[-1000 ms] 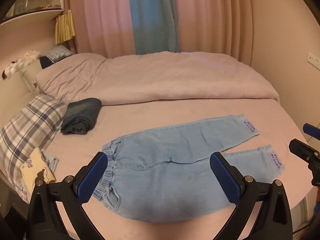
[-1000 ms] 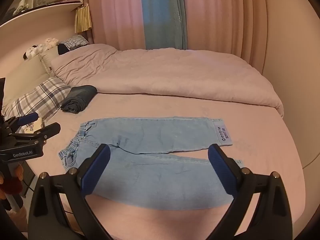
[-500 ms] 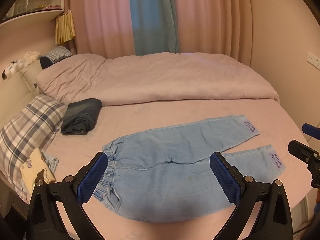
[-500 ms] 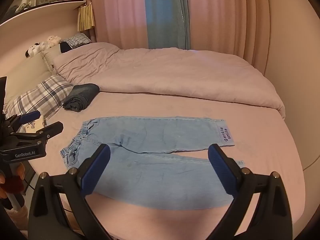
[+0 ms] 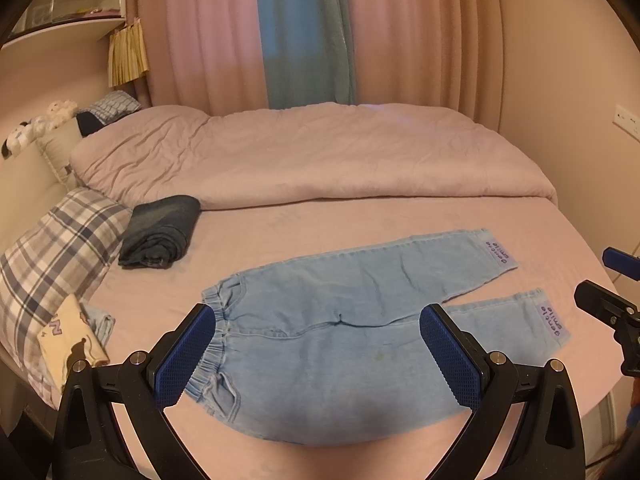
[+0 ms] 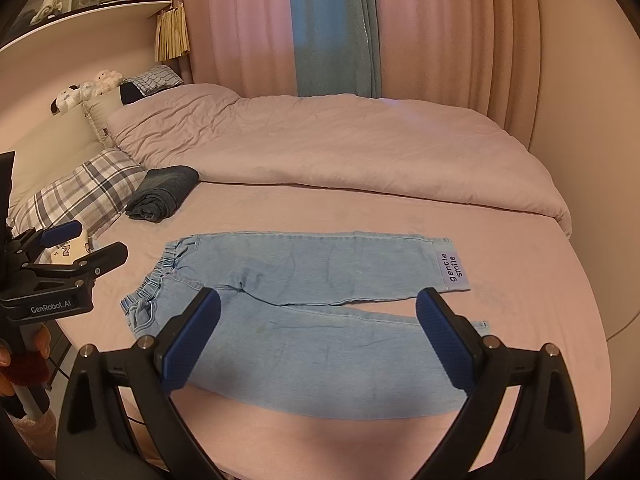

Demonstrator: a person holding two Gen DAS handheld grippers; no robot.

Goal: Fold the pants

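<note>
while nothing is folded yet, progress: the light blue jeans lie flat and spread on the pink bed sheet, both legs apart; every fold is left to do, by my judgement.
left gripper: jaws wide open, empty, above the waistband end near the bed's front edge.
right gripper: jaws wide open, empty, above the near leg.
jeans to fold: one pair, two cuff labels.
other clothes: one dark rolled garment beside one plaid pillow, well apart from the jeans.
duvet: one, pushed back.
</note>
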